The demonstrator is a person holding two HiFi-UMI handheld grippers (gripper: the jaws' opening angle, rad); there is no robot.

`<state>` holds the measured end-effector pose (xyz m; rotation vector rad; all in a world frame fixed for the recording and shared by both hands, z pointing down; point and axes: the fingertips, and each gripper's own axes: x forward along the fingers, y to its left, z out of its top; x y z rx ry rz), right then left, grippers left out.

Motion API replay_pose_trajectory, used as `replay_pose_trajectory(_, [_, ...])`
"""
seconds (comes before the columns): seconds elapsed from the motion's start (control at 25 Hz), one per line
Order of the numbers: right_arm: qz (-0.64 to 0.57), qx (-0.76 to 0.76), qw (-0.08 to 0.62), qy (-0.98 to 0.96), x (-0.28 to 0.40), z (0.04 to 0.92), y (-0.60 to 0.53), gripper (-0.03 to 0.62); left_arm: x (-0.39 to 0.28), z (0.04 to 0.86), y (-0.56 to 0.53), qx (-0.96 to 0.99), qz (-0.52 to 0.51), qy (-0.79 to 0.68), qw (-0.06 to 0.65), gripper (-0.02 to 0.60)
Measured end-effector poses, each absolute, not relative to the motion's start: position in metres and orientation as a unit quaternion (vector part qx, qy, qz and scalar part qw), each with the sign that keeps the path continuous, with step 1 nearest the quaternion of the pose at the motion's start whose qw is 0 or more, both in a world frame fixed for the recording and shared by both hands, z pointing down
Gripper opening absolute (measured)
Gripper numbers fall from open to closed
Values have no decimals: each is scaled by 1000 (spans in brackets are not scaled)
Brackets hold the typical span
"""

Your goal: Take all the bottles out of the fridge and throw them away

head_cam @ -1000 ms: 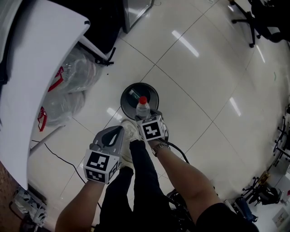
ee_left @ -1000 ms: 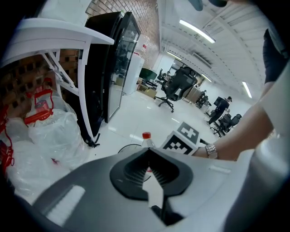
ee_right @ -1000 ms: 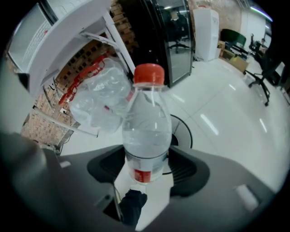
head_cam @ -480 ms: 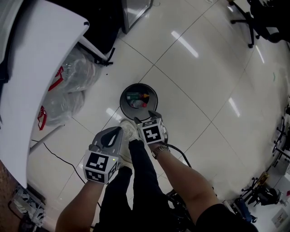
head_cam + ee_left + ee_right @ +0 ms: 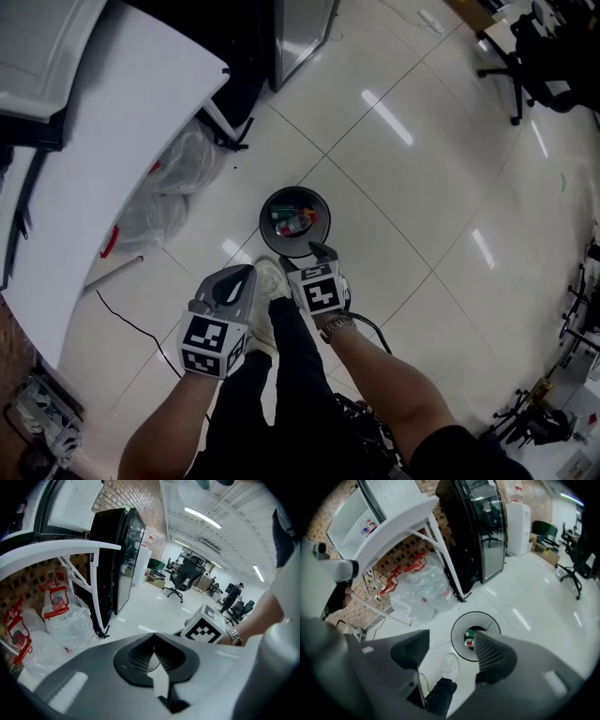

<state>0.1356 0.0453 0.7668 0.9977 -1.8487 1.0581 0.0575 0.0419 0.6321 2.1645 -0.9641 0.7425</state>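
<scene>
Black bin (image 5: 265,211) on floor (image 5: 422,169) holds bottles (image 5: 292,223); right tool (image 5: 451,652) hangs over near rim, jaws wide and empty, placed for straight drop. Left tool (image 5: 153,658), jaws pressed together on nothing, idles beside. Fridge (image 5: 471,531) well apart.

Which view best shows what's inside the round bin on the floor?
The head view: it looks straight down into the bin, so the bottles inside show unobstructed. The right gripper view shows the bin, but a jaw covers part of its opening. The left gripper view shows nothing clear of it.
</scene>
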Motion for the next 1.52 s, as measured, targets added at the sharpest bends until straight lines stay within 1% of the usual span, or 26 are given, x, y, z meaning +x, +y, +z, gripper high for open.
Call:
replay_pose_trajectory(0.24, [375, 380, 369, -761, 114, 707, 44, 299, 42, 593, 45, 825, 265, -393, 307, 3])
replay_pose_trajectory(0.64, [251, 350, 336, -837, 70, 573, 24, 298, 9, 517, 69, 819, 242, -439, 278, 3])
replay_pose_trajectory(0.88, [188, 320, 305, -877, 25, 495, 2, 298, -33, 464, 64, 806, 214, -492, 250, 3])
replay_pose_trajectory(1.16, [129, 259, 274, -917, -40, 424, 4, 290, -87, 409, 66, 781, 184, -553, 223, 3])
replay_pose_trajectory(1.52, [68, 167, 255, -950, -115, 368, 19, 290, -166, 354, 72, 715, 132, -660, 188, 3])
